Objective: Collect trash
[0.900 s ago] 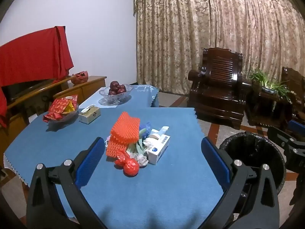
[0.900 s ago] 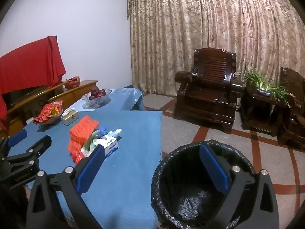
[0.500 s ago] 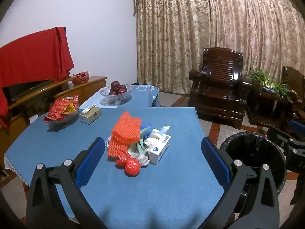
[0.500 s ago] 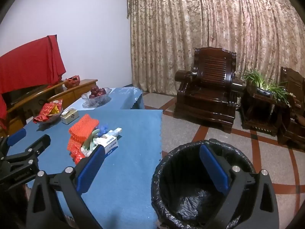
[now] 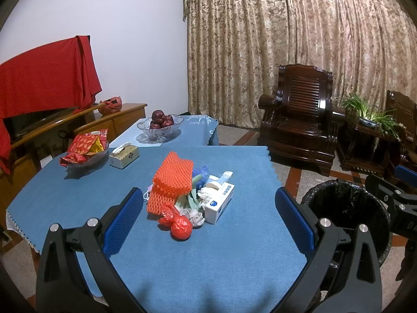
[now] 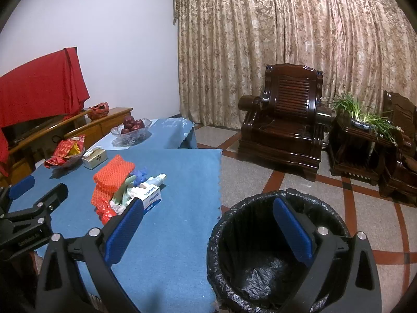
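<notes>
Trash sits heaped in a small pile [image 5: 191,195] near the middle of the blue-covered table [image 5: 208,255], ahead of the left gripper [image 5: 208,214] and framed between its two blue-padded fingers [image 5: 122,219], though well apart from them. The left jaws stand wide and hold nothing.

On top of the pile lies an orange foam net [image 5: 172,180], with a knotted red plastic bag [image 5: 179,225] at the near edge, a white carton with blue print [image 5: 220,203] on the right side, and a small white tube [image 5: 225,176] just behind the carton. Crumpled pale and blue scraps fill the gaps between these; what they are is hard to tell at this size.

From the right wrist view, the same pile [image 6: 125,187] lies up and to the left of the right gripper [image 6: 208,232], just past the tip of its left finger [image 6: 123,230]. The right jaws are likewise spread wide and empty, and they hang over the edge of the table and a bin lined with a black bag [image 6: 260,268] that stands on the floor just beside the table. The bin [image 5: 346,208] also shows at the right of the left wrist view.

Farther back on the table rest a tissue box [image 5: 124,155], a dish of red packets [image 5: 84,148] and a glass bowl of dark red fruit [image 5: 160,126].
</notes>
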Demonstrator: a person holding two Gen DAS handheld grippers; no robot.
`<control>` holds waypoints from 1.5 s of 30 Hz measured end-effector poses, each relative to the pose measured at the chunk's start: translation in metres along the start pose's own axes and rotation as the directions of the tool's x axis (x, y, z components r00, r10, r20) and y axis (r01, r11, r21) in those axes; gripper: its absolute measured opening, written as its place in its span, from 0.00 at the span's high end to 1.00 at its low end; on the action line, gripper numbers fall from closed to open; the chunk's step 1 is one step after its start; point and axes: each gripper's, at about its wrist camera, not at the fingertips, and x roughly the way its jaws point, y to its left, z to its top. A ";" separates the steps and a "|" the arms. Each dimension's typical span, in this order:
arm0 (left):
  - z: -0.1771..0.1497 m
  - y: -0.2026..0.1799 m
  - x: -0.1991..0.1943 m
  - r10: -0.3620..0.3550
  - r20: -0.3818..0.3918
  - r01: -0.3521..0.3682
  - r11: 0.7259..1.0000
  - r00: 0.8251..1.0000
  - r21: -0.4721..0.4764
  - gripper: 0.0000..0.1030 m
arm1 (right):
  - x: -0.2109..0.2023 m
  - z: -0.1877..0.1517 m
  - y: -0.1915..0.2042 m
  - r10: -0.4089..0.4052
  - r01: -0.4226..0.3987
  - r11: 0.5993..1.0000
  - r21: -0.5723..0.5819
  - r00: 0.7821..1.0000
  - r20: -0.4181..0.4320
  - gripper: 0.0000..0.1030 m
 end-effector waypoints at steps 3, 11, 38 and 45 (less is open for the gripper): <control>0.000 0.000 0.000 0.000 0.000 0.000 1.000 1.000 -0.001 0.05 | 0.000 0.001 0.000 -0.001 0.001 1.000 0.002 1.000 -0.002 0.06; 0.000 0.000 0.000 -0.001 -0.001 0.001 1.000 1.000 0.000 0.05 | 0.000 -0.003 -0.002 -0.001 0.001 1.000 0.001 1.000 -0.003 0.06; -0.002 0.003 0.003 -0.001 -0.005 0.001 1.000 1.000 -0.002 0.05 | 0.007 -0.013 -0.006 -0.001 0.001 1.000 0.000 1.000 -0.007 0.06; -0.002 0.003 0.003 -0.001 -0.005 0.001 1.000 1.000 -0.001 0.05 | 0.006 -0.012 -0.006 -0.002 0.002 1.000 -0.001 1.000 -0.009 0.06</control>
